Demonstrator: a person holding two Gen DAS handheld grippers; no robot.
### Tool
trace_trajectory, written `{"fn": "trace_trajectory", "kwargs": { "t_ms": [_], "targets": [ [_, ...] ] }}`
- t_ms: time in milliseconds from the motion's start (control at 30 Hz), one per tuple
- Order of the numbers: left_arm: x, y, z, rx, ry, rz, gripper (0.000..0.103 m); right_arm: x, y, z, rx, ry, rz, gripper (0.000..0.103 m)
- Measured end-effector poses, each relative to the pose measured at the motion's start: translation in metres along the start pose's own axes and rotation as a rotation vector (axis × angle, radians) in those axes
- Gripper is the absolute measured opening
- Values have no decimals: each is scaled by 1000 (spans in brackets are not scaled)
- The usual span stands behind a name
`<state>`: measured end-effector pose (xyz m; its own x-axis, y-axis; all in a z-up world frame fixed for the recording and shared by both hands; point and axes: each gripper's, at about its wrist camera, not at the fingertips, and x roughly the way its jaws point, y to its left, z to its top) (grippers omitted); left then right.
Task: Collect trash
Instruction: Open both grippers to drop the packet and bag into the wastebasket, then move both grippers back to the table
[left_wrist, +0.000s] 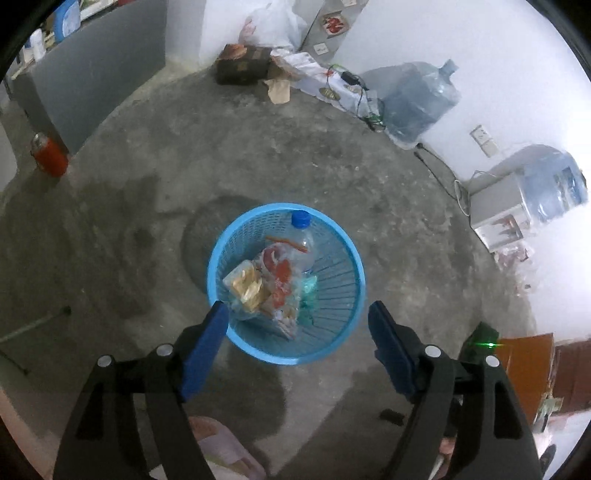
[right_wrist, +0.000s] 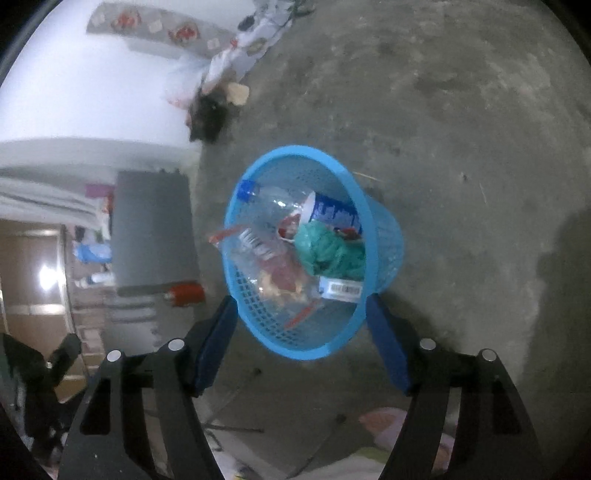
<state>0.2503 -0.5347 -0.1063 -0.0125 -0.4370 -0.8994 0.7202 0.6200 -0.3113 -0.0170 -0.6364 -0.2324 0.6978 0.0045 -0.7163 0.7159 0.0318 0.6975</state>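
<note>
A blue mesh basket stands on the concrete floor and also shows in the right wrist view. It holds a clear plastic bottle with a blue cap, snack wrappers, a green bag and a blue-and-white can. My left gripper is open and empty above the basket's near rim. My right gripper is open and empty, its blue fingers either side of the basket's near rim.
Along the far wall lie a dark box, a white plastic bag, crumpled paper, cables and two large water jugs. A red canister stands beside a grey cabinet. A water dispenser is at right.
</note>
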Motion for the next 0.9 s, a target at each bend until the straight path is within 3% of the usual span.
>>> {"fn": "trace_trajectory", "kwargs": {
  "t_ms": [400,600,900],
  "targets": [
    [-108,12,-39,38,-140,-82,78,-76,2,-32,-139,-133,-87,70],
    [-171,38,-81,12,-246,-129,80,-89,18,-45,-155,-47,-9,73],
    [-242,100,-163,-68,-425,-79,81,-96,72,-73,-335,23,32,73]
  ]
}}
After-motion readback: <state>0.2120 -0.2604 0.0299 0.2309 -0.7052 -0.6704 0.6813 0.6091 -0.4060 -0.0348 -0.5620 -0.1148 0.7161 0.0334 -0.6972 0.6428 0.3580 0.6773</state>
